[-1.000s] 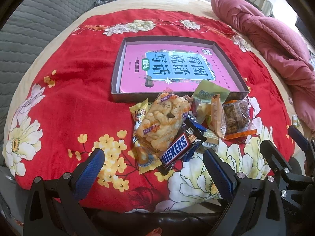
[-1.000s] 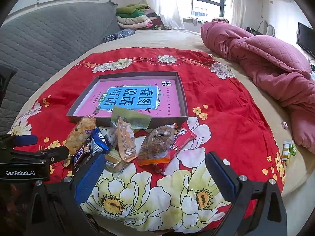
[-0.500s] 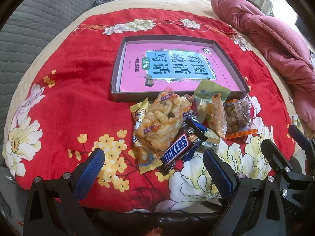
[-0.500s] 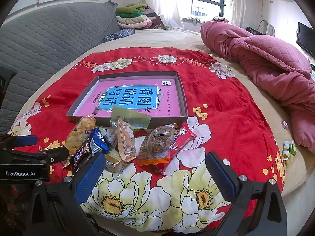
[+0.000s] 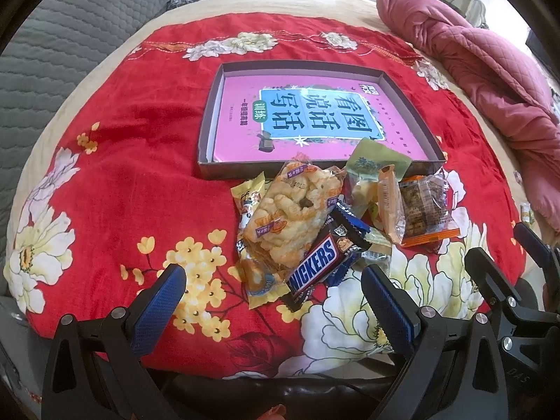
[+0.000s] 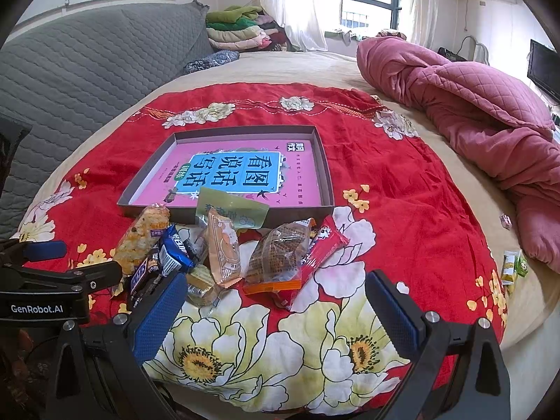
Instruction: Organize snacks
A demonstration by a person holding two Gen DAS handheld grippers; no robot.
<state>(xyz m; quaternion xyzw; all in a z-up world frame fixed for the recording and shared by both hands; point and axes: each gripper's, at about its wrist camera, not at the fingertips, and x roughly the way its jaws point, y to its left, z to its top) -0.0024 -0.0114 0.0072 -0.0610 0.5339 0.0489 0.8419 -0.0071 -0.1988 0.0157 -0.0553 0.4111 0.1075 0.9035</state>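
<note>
A heap of wrapped snacks lies on the red flowered cloth (image 5: 133,161) just in front of a shallow box (image 5: 210,119) lined with a pink printed sheet. In the heap are a Snickers bar (image 5: 313,271), a clear bag of puffed rice crackers (image 5: 292,218), a green packet (image 5: 378,161) leaning on the box rim, a brown cake in an orange-edged wrapper (image 5: 421,211) and a red packet (image 6: 323,246). My left gripper (image 5: 273,297) hovers open near the Snickers bar. My right gripper (image 6: 276,308) is open, just short of the cake (image 6: 280,255), with nothing held.
A crumpled pink quilt (image 6: 472,105) lies on the right of the bed. A grey quilted headboard (image 6: 87,70) rises at the left. Two small loose packets (image 6: 512,266) sit off the cloth at the right edge. Folded clothes (image 6: 241,28) are stacked at the back.
</note>
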